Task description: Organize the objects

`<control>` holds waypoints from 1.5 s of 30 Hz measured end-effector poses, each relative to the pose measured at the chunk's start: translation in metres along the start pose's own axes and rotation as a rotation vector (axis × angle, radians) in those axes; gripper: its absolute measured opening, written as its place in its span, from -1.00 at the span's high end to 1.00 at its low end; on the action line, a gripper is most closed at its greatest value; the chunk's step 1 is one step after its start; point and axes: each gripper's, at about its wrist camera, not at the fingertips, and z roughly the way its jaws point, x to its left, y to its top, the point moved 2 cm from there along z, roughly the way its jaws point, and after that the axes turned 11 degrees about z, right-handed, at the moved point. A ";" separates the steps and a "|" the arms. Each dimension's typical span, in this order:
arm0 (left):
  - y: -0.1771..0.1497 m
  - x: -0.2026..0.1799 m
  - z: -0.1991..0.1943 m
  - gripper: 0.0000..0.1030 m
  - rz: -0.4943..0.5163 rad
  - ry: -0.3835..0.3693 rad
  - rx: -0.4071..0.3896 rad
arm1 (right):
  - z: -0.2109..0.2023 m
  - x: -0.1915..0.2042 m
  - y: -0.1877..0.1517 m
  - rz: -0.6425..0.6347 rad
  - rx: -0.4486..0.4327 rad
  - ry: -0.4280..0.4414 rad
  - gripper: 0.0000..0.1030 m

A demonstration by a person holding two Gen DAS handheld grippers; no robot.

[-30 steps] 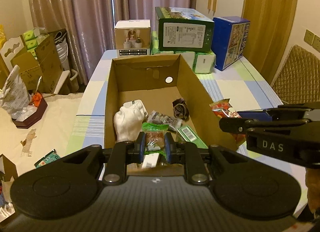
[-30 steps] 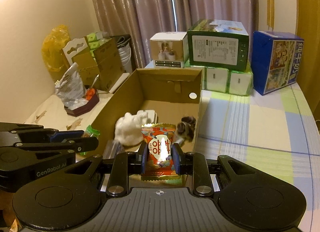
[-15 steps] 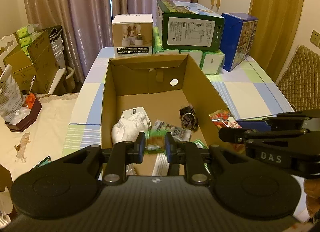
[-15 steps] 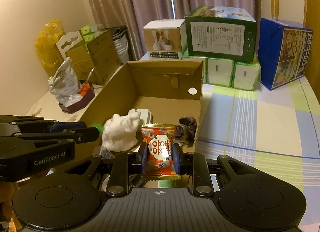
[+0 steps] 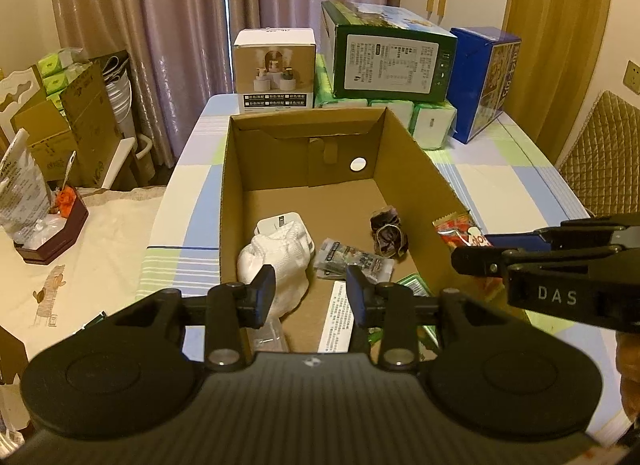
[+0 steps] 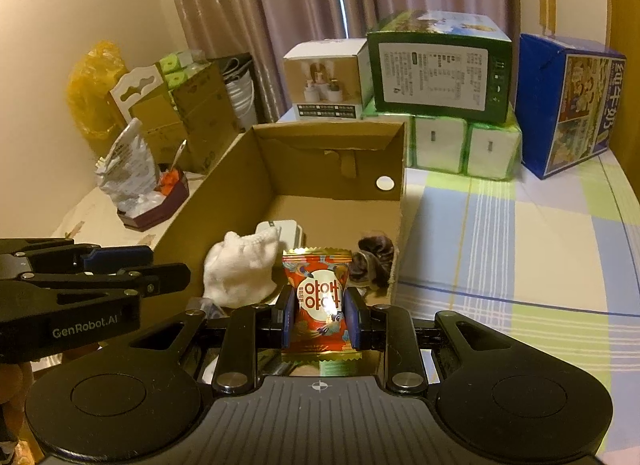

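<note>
An open cardboard box (image 5: 304, 117) sits on the table straight ahead of both cameras. Inside it lie a white sock (image 5: 276, 261), a white charger (image 5: 280, 221), a dark scrunchie (image 5: 388, 233), a clear packet (image 5: 352, 261) and a green packet (image 5: 416, 289). My left gripper (image 5: 310, 295) hangs open over the box's near end with nothing between its fingers. Just right of the box's right wall, my right gripper (image 6: 320, 305) is shut on a red snack packet (image 6: 318, 285). That packet (image 5: 460, 231) and the right gripper (image 5: 474, 251) also show in the left wrist view.
Cartons stand at the table's far end: a white box (image 5: 274, 65), a green box (image 5: 388, 61) on tissue packs (image 5: 432, 125), and a blue box (image 5: 484, 81). A chair (image 5: 600, 153) is at the right. A side table at the left holds a dark tray (image 5: 52, 233).
My left gripper opened and the green snack packet it held is out of its jaws, over the box. The right gripper still grips the red packet and has edged closer to the box.
</note>
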 end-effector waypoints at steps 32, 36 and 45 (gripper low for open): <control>-0.019 0.008 -0.017 -0.03 -0.035 0.012 -0.003 | -0.018 -0.004 0.015 0.088 -0.048 0.059 -0.09; -0.021 0.005 -0.027 -0.30 -0.037 0.020 -0.010 | -0.031 -0.006 0.009 0.104 -0.053 0.050 -0.19; -0.032 0.001 -0.064 -0.86 -0.056 0.066 -0.029 | -0.073 -0.004 -0.012 0.099 -0.067 0.030 -0.62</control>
